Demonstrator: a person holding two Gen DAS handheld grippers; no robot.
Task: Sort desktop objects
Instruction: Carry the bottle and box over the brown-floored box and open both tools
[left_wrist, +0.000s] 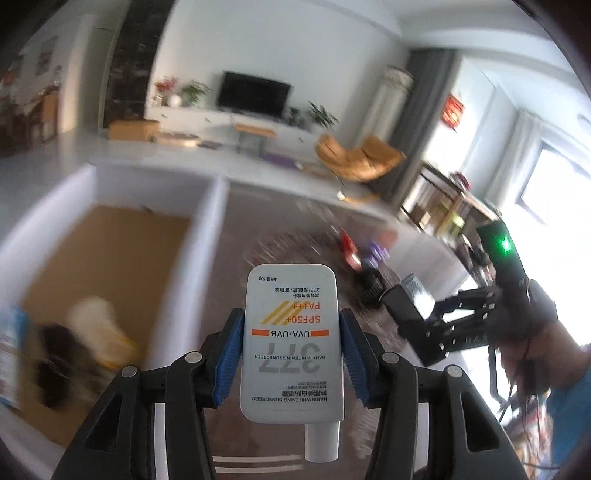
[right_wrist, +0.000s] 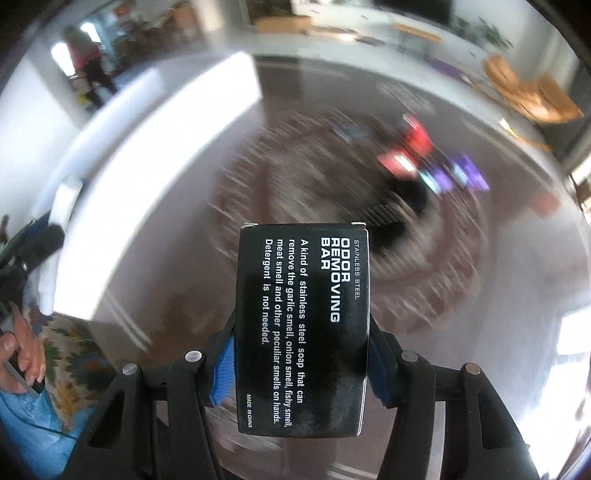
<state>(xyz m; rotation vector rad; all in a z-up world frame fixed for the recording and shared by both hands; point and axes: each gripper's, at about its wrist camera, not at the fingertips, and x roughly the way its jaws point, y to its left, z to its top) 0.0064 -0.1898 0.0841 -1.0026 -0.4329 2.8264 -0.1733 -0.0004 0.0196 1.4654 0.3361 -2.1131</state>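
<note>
My left gripper (left_wrist: 291, 354) is shut on a white sunscreen bottle (left_wrist: 291, 343) with orange "SPF50+" print, cap toward me, held above the brown table. My right gripper (right_wrist: 301, 354) is shut on a black "Odor Removing Bar" box (right_wrist: 303, 332), also held over the table. The right gripper with its black box (left_wrist: 410, 299) shows at the right of the left wrist view. A white-walled bin with a cardboard floor (left_wrist: 110, 251) lies to the left and holds several blurred items (left_wrist: 85, 332).
A blurred cluster of red, purple and black objects (right_wrist: 417, 162) lies on the patterned table further ahead; it also shows in the left wrist view (left_wrist: 358, 258). The bin's white wall (right_wrist: 159, 147) runs along the left. A living room lies beyond.
</note>
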